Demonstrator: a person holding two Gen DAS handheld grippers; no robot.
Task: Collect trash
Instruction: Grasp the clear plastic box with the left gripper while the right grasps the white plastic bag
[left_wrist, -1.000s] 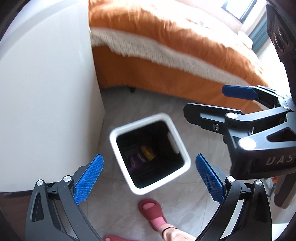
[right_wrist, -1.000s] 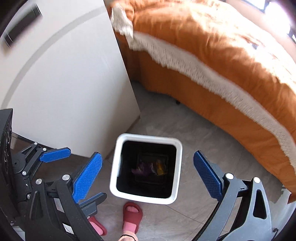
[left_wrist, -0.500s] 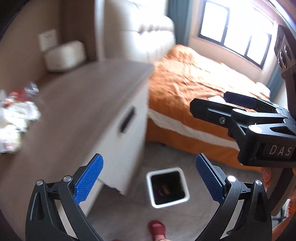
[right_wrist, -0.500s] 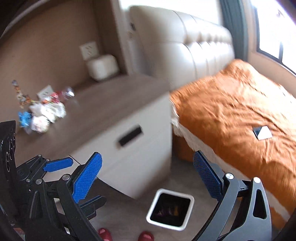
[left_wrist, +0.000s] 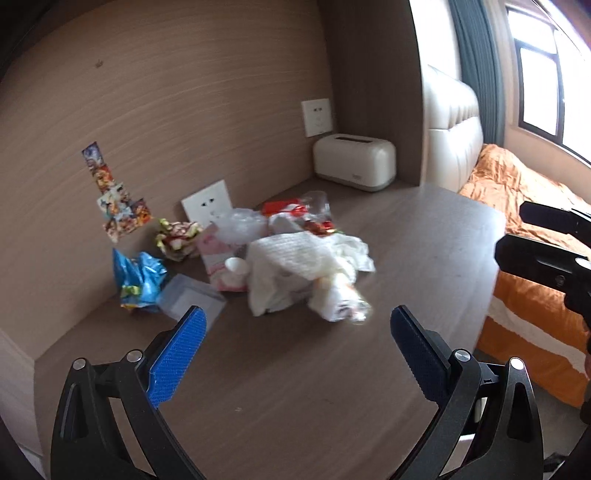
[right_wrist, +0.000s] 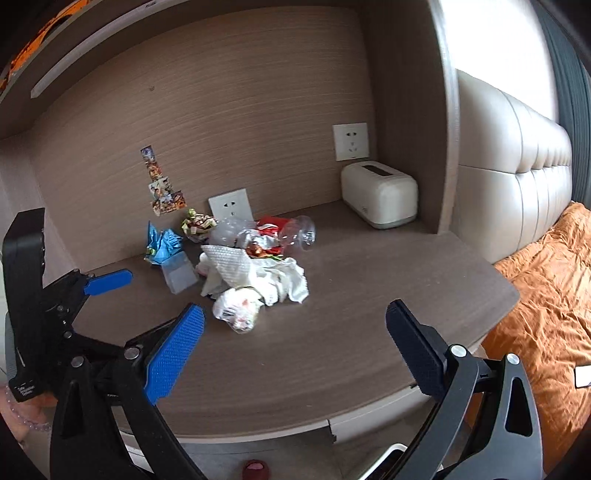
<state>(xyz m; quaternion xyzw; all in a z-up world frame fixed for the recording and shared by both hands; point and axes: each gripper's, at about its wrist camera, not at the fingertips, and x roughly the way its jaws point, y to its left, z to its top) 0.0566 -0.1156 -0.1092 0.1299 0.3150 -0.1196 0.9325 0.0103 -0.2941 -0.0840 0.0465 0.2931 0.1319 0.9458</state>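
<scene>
A pile of trash lies on the brown nightstand top (left_wrist: 406, 258) (right_wrist: 388, 291): white crumpled tissues (left_wrist: 295, 266) (right_wrist: 255, 273), a small white plastic bag (left_wrist: 340, 299) (right_wrist: 238, 308), a blue wrapper (left_wrist: 138, 280) (right_wrist: 164, 242), a clear plastic bottle (right_wrist: 297, 229) and red wrappers (left_wrist: 291, 208). My left gripper (left_wrist: 295, 354) is open and empty, in front of the pile. My right gripper (right_wrist: 295, 350) is open and empty, also short of the pile. The left gripper shows at the left of the right wrist view (right_wrist: 107, 281).
A cream tissue box (left_wrist: 354, 166) (right_wrist: 380, 192) stands at the back right corner. Wall sockets (left_wrist: 207, 205) and stickers (left_wrist: 110, 195) are on the back panel. The orange bed (right_wrist: 554, 295) lies to the right. A corner of the white bin (right_wrist: 384, 461) shows below.
Both grippers rose from over the white bin on the floor and swung up to face the nightstand top and its trash pile. Both stayed open and empty.
</scene>
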